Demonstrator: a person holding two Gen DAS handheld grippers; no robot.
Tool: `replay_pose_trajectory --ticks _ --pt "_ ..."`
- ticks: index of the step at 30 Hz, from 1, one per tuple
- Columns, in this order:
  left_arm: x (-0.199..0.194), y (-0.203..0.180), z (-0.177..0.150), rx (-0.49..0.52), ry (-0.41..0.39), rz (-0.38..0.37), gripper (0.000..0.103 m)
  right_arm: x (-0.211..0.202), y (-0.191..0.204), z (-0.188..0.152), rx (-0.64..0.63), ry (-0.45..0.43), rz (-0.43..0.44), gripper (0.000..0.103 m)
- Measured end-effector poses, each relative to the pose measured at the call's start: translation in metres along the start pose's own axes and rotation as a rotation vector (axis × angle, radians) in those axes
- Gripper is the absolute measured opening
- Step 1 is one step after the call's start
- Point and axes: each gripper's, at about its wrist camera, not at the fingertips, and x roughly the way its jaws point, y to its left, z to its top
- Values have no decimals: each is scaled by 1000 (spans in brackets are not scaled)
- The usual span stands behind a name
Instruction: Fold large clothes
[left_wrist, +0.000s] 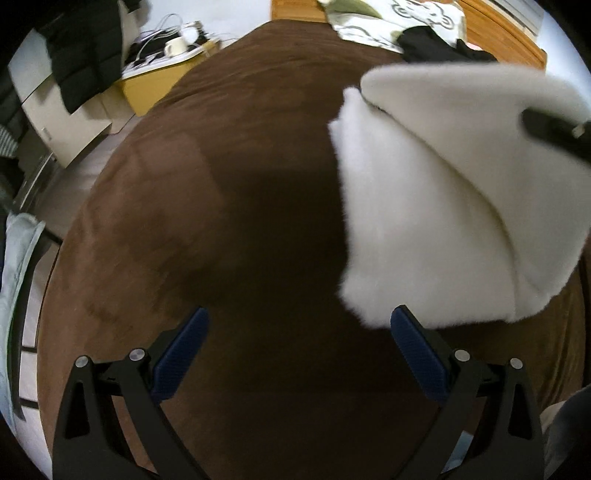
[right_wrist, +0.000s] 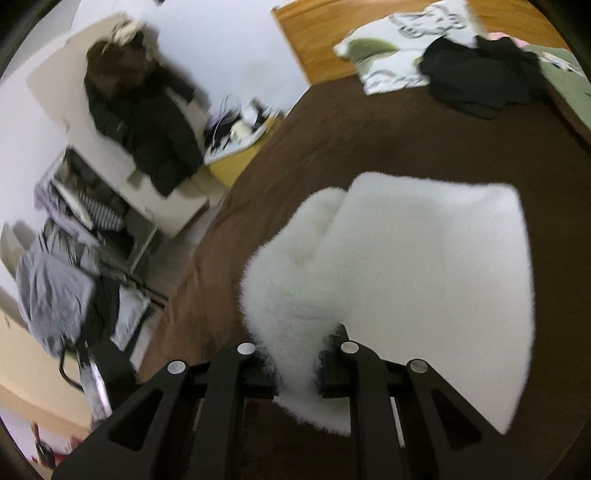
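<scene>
A white fleece garment (left_wrist: 436, 199) lies partly folded on the brown bedspread (left_wrist: 221, 184), at the right of the left wrist view. My left gripper (left_wrist: 299, 328) hangs open over bare bedspread, its right pad just below the garment's lower left corner, nothing between the blue pads. A dark bar (left_wrist: 554, 129), part of the other gripper, crosses the garment at the far right. In the right wrist view, my right gripper (right_wrist: 295, 354) is shut on a fold of the white garment (right_wrist: 424, 277), which spreads ahead over the bedspread (right_wrist: 369, 140).
A black garment (right_wrist: 480, 77) and a patterned pillow (right_wrist: 399, 48) lie by the wooden headboard (right_wrist: 317, 44). Left of the bed stand a yellow bedside table (left_wrist: 147, 85) with a mug and cables, a cabinet draped with a dark jacket (right_wrist: 147, 122), and a rack of clothes (right_wrist: 66, 266).
</scene>
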Motion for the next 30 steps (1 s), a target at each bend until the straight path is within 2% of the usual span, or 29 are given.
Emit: replay_pose_trajectory --ticks 6,11,17,20,23,24,26,28,30 --pt "-3 22 -16 -55 19 19 96 54 25 -17 -90 126 -35 14" --pt "1 35 -34 -113 50 26 96 89 22 -32 -103 222 -55 16" --pt "0 45 -38 -139 53 20 96 100 11 -38 -90 247 -18 18" --pt "-6 48 -34 -135 35 23 96 96 8 -39 -97 251 15 25" --pt "-15 49 -21 -115 5 3 96 91 7 -38 -84 255 73 43" --pt "-16 49 -14 -104 -3 -4 96 89 8 -38 -90 256 84 54" --pt "-17 49 -4 -80 -10 -10 96 82 15 -40 -122 241 86 63" --pt "-19 49 7 -53 -14 -11 96 75 23 -44 -166 233 86 77" --pt "-23 50 17 -33 -26 -10 96 66 30 -50 -201 239 89 78"
